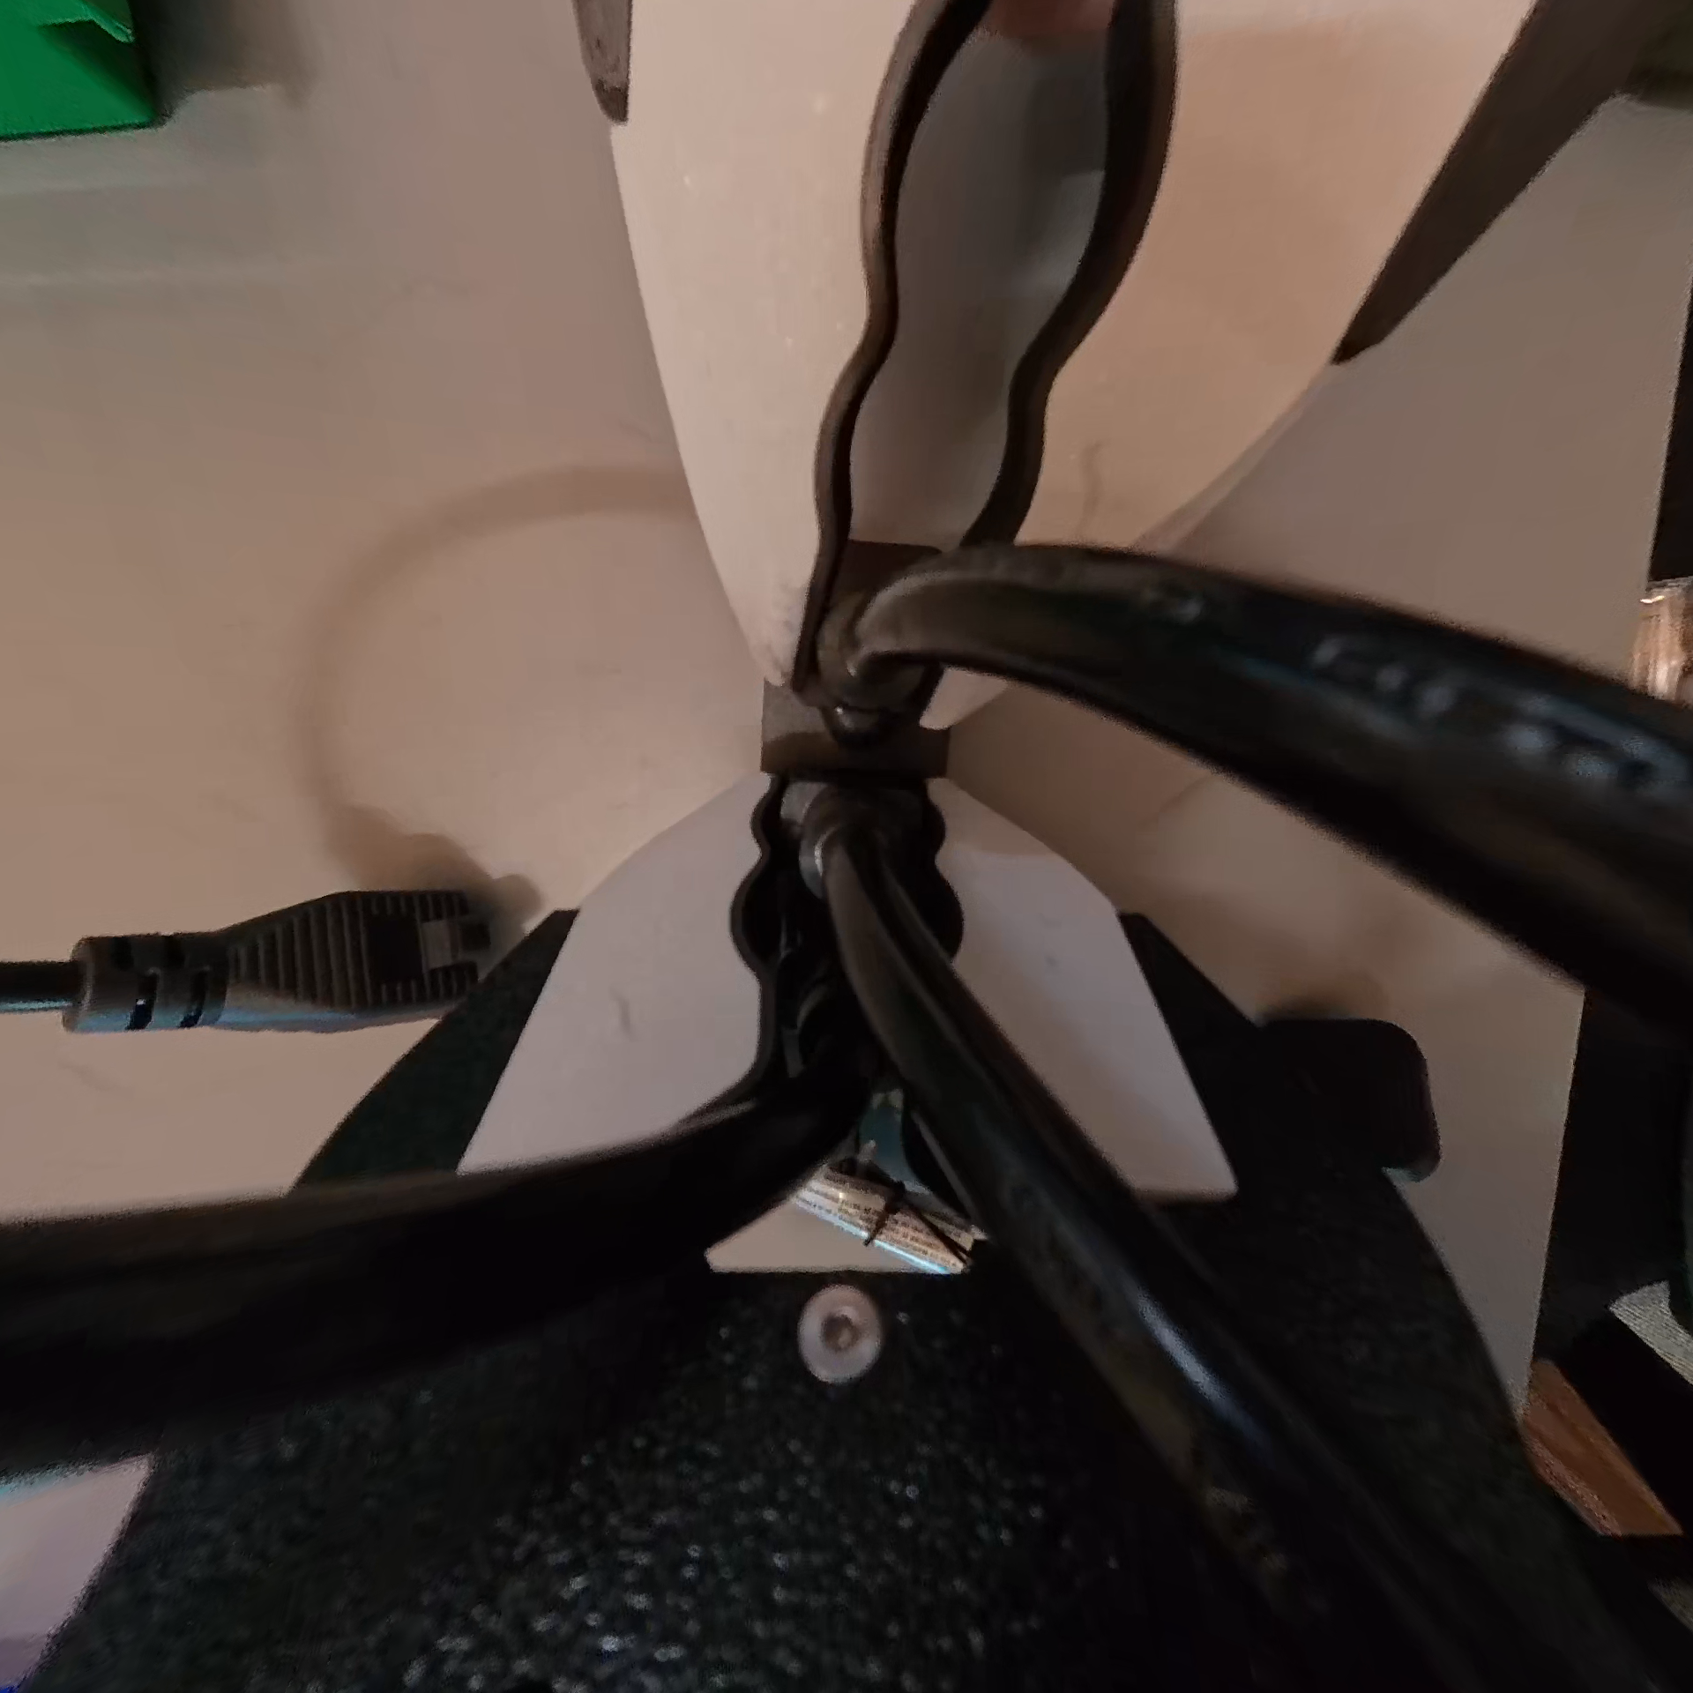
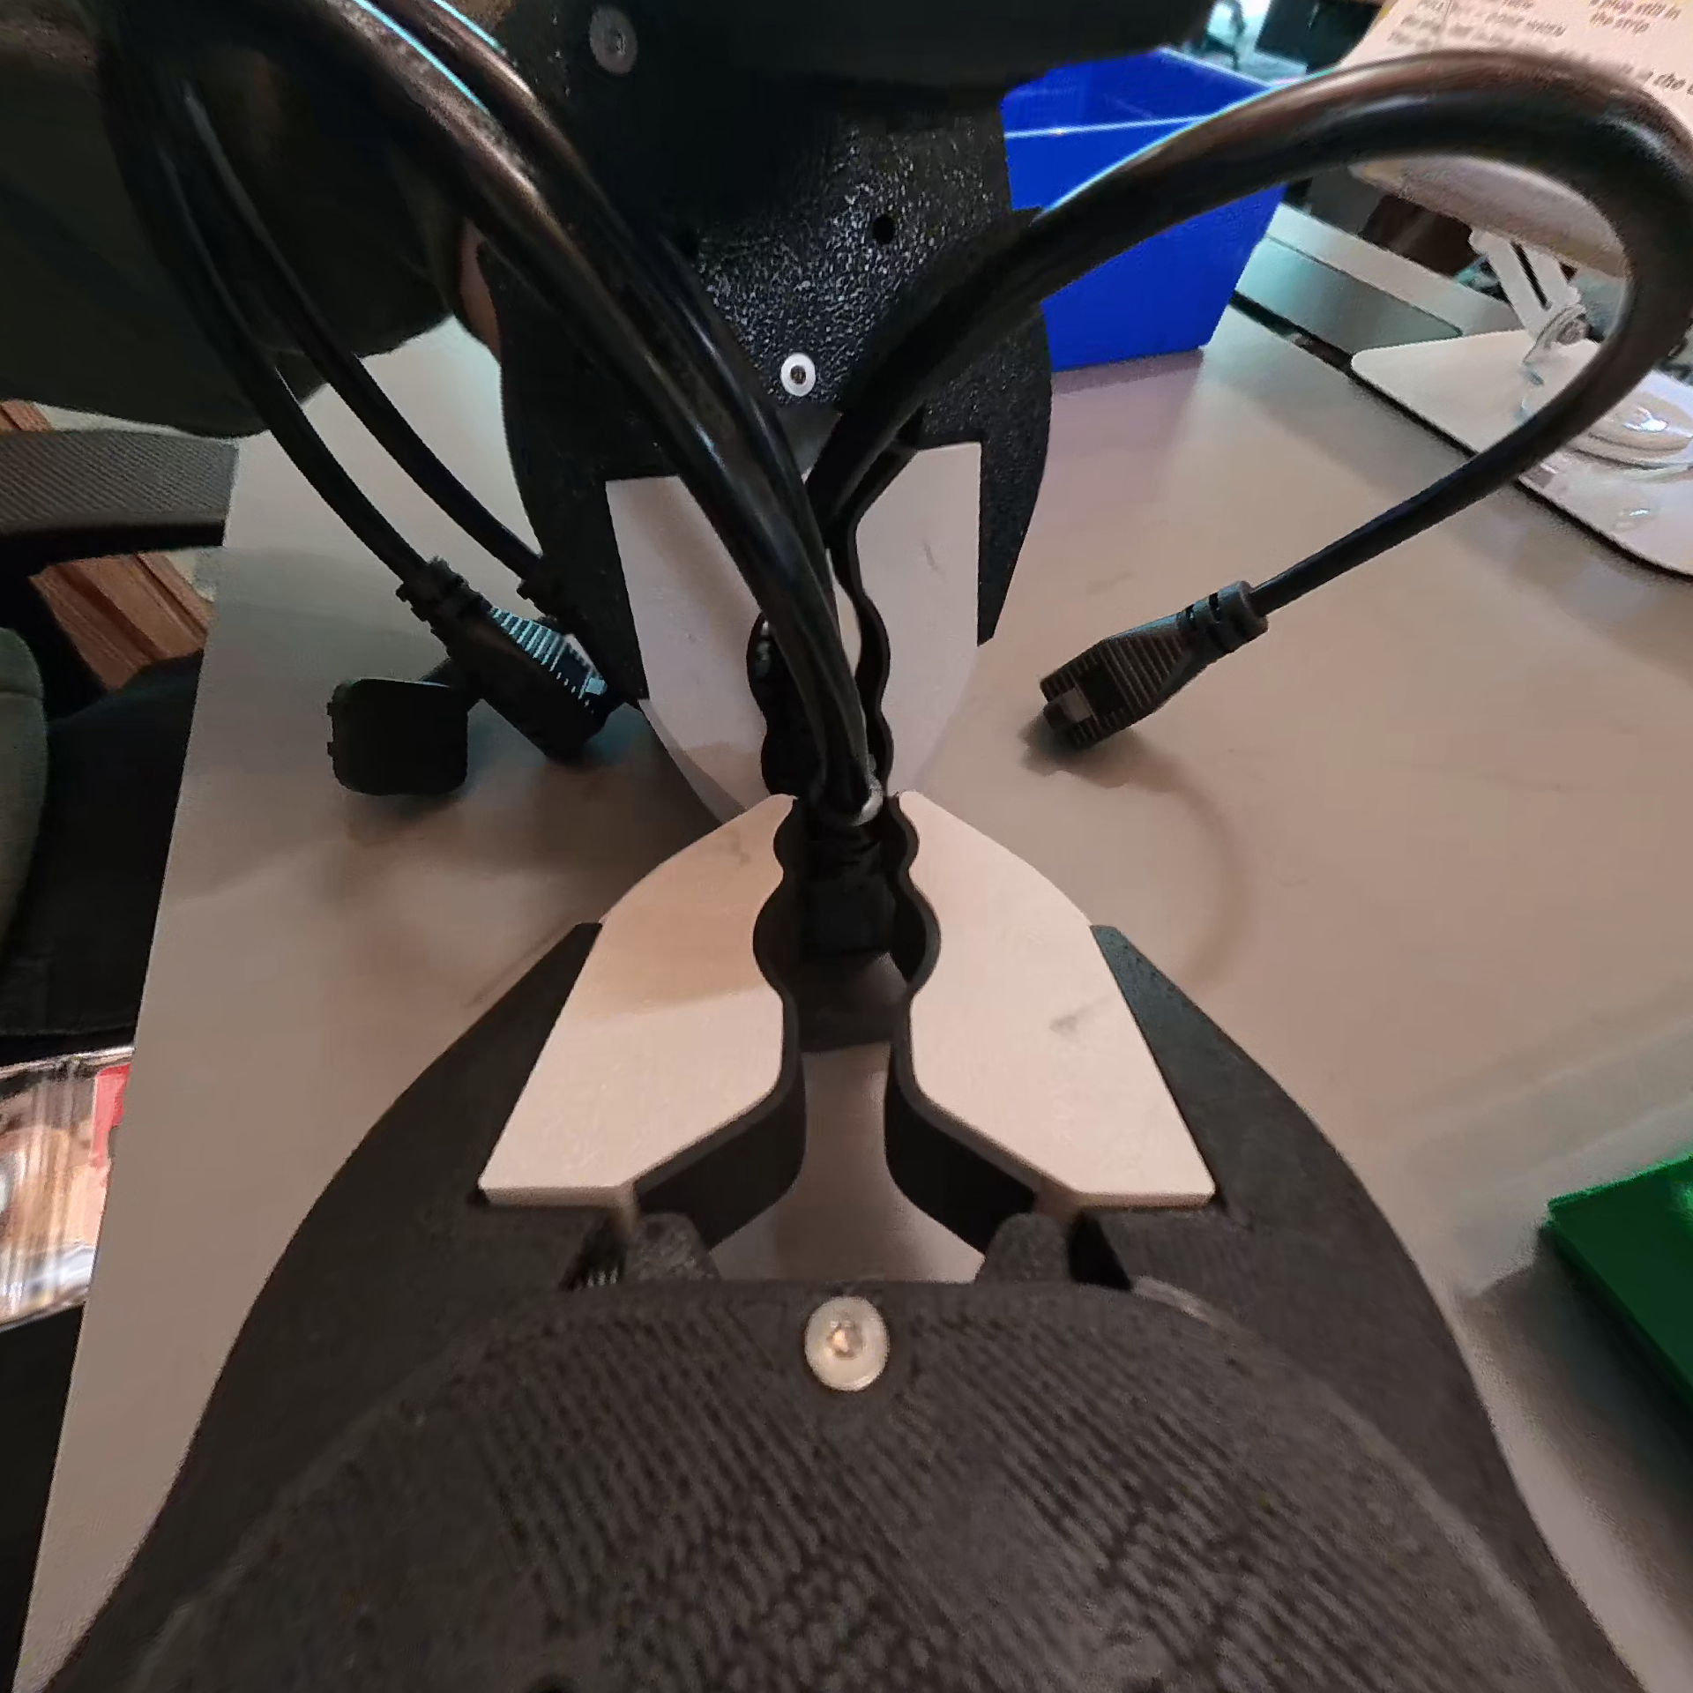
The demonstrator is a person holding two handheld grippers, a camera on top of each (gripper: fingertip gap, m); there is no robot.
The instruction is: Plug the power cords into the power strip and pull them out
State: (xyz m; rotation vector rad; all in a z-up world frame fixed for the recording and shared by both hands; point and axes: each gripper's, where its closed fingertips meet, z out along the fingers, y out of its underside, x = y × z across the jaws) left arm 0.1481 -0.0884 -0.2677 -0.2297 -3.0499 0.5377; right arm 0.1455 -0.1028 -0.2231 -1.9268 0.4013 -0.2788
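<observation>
Beige desk carries everything. Right claw and left claw meet tip to tip at mid-frame, each pinching the same bundle of black power cords; the left claw has its jaws pressed tight on the cords, and the right claw faces it at 12 o'clock. In the right wrist view a loose plug lies on the desk at 2 o'clock and two more plugs at 10 o'clock. A blue bin sits farther off at 1 o'clock and a green block at 4 o'clock. No power strip can be made out.
</observation>
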